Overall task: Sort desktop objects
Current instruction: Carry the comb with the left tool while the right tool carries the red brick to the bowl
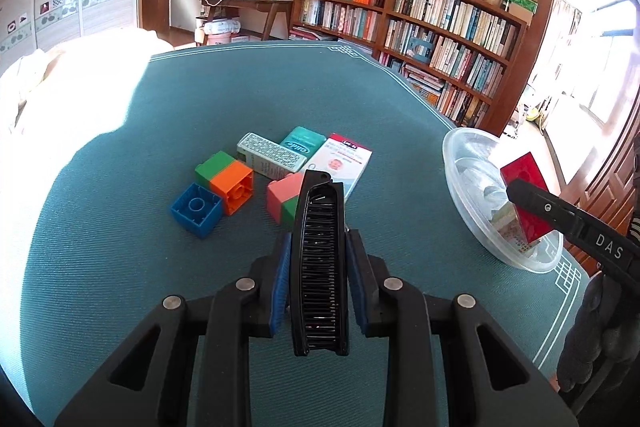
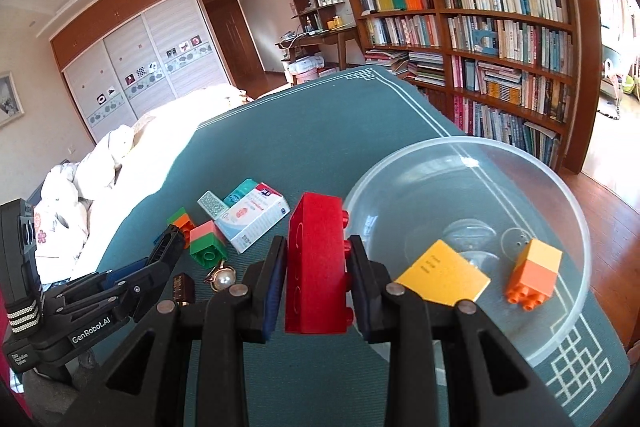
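Black comb (image 1: pixel 318 267) clamped upright, teeth up, above teal table (image 1: pixel 200 107). Red brick (image 2: pixel 318 267) held on edge just left of clear bowl (image 2: pixel 560 195). In bowl: yellow card (image 2: pixel 444 273), orange block (image 2: pixel 534 273). Left of bowl: blocks, boxes.

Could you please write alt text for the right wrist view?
The right gripper clamps a red building brick beside a clear plastic bowl holding a yellow card and an orange block. Further left lie blocks, cartons and the left gripper.
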